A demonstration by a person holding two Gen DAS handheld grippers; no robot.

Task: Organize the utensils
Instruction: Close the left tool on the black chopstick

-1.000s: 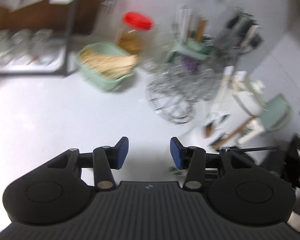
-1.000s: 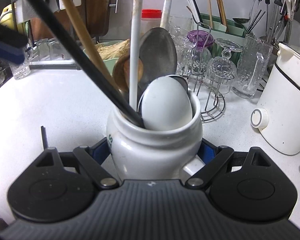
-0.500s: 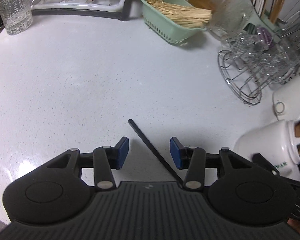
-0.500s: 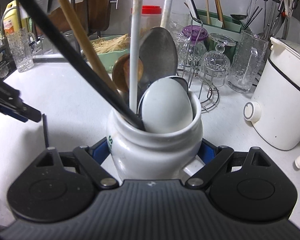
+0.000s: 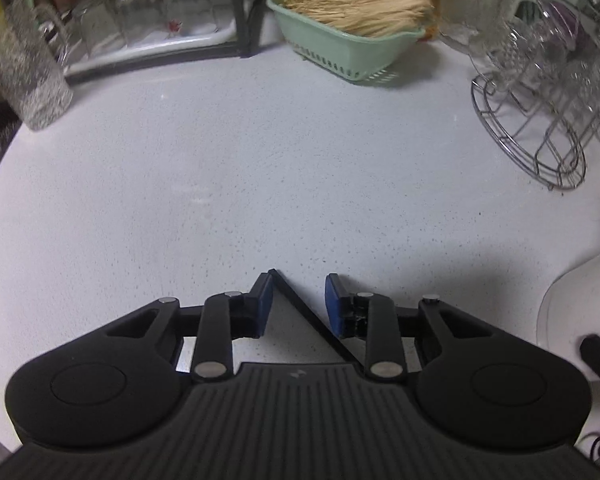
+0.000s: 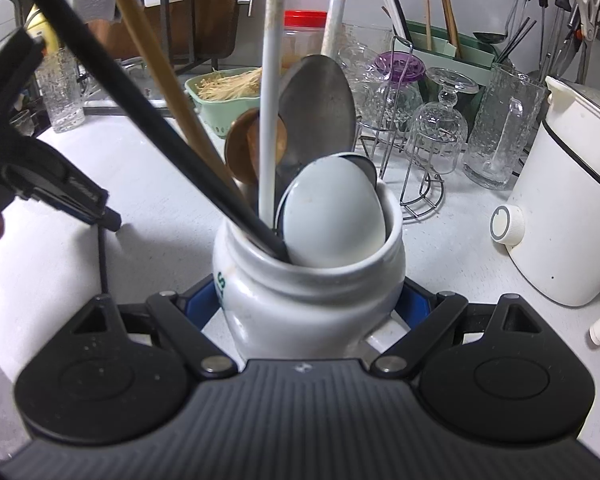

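Observation:
My right gripper [image 6: 312, 304] is shut on a white ceramic jar [image 6: 312, 292] that stands on the counter. The jar holds several spoons and long handles, among them a pale spoon [image 6: 332, 216] and a black handle [image 6: 148, 120]. A thin black stick [image 5: 304, 312] lies flat on the white counter [image 5: 260, 168]. My left gripper [image 5: 298, 300] is open low over the counter, with the stick's far end between its blue pads. The stick also shows in the right wrist view [image 6: 102, 260], left of the jar, under the left gripper [image 6: 100, 212].
A green basket of straw-coloured sticks [image 5: 352, 36] stands at the back. A wire rack with upturned glasses [image 5: 540, 100] is at the right. A glass mug [image 5: 24, 80] and a dish rack [image 5: 140, 40] are at the left. A white cooker [image 6: 568, 208] stands right of the jar.
My left gripper swung down from facing the back of the counter and moved over the black stick, so the stick's end now lies between its pads. The right gripper kept holding the jar.

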